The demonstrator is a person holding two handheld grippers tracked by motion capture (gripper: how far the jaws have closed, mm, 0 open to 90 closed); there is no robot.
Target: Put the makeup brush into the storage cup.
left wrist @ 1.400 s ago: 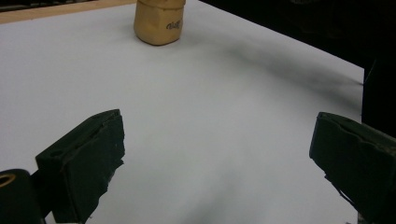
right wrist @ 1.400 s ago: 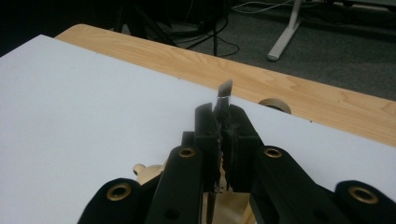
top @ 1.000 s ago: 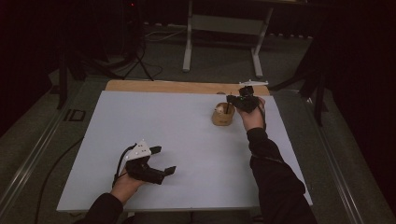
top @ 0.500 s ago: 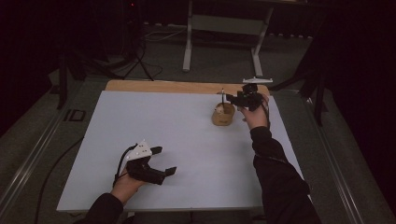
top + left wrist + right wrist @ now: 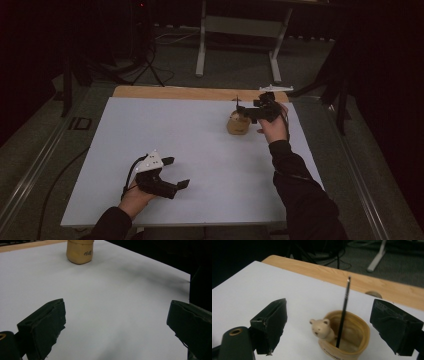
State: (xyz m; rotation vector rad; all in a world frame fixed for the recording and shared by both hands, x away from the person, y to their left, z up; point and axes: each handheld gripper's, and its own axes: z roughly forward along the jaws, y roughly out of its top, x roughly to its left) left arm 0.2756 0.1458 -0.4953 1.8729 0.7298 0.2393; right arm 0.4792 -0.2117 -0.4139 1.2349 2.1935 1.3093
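A tan cup (image 5: 238,124) with a small bear figure (image 5: 322,328) on its rim stands at the table's back right. A thin black stick (image 5: 343,312) stands upright inside it, leaning on the rim. My right gripper (image 5: 246,111) hovers just above and to the right of the cup. Its jaws have just been opening, and they stand wide to either side of the stick without touching it. My left gripper (image 5: 176,172) rests low near the front left, open and empty, pointing at the cup (image 5: 79,252) far ahead.
A white sheet (image 5: 175,130) covers the table, with a wooden strip (image 5: 200,93) bare along the back edge. A metal stand's legs (image 5: 202,45) and cables lie on the floor beyond. The person's right sleeve (image 5: 300,195) crosses the front right corner.
The right gripper's jaws have spread apart and the hand has lifted slightly above the cup. The stick stays in the cup. The left hand has kept still.
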